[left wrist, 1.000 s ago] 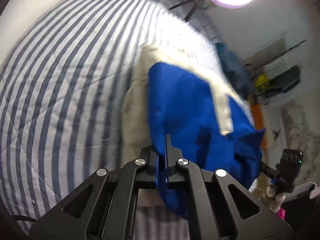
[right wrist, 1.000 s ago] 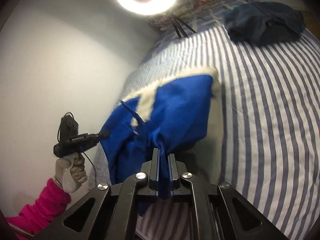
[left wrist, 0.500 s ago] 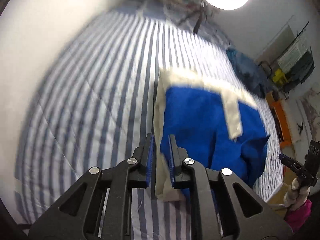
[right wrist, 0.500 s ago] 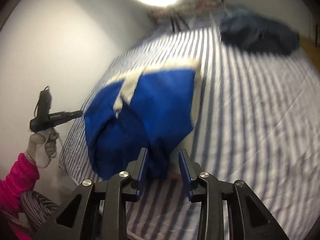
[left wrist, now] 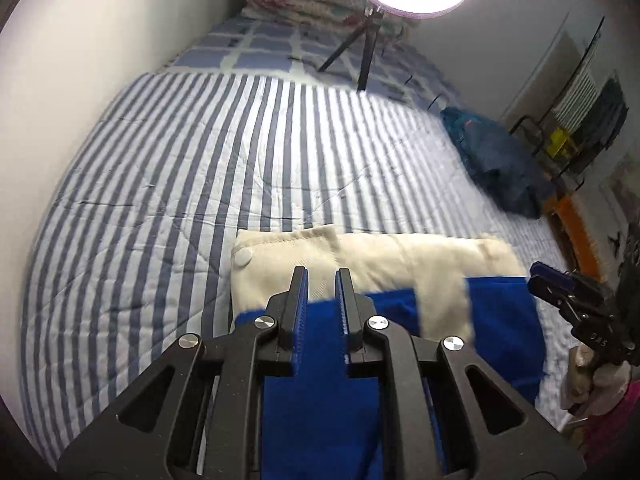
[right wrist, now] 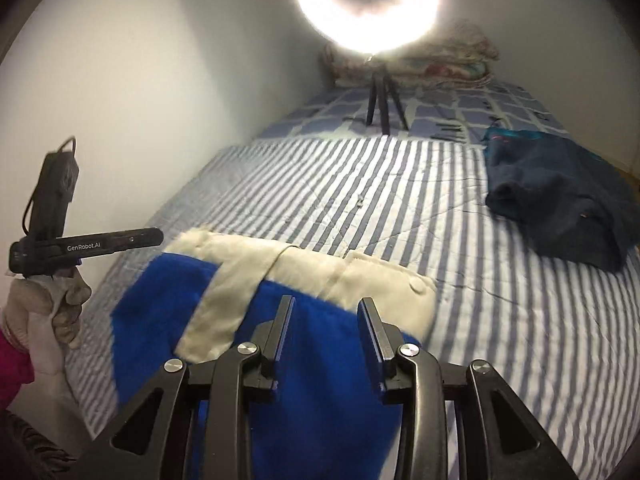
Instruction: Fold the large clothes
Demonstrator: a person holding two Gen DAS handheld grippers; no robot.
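Observation:
A blue garment with cream trim (left wrist: 320, 400) lies folded on the striped bed near its front edge; it also shows in the right wrist view (right wrist: 312, 400). Its cream band (left wrist: 400, 256) with a snap button faces away from me. My left gripper (left wrist: 322, 276) is open and empty just above the blue cloth. My right gripper (right wrist: 326, 306) is open and empty, wider apart, over the same garment. The right gripper also shows at the right edge of the left wrist view (left wrist: 568, 296); the left one, in a gloved hand, shows at the left of the right wrist view (right wrist: 92, 246).
The blue-and-white striped bedspread (left wrist: 200, 184) stretches ahead. A dark blue folded garment (right wrist: 560, 204) lies at the right side of the bed. A ring light on a tripod (right wrist: 380, 108) stands at the head end before rolled bedding. A white wall runs along the left.
Both grippers held the garment a second ago, then opened and let it go. The garment has dropped flat onto the bed, and both grippers have pulled back toward me.

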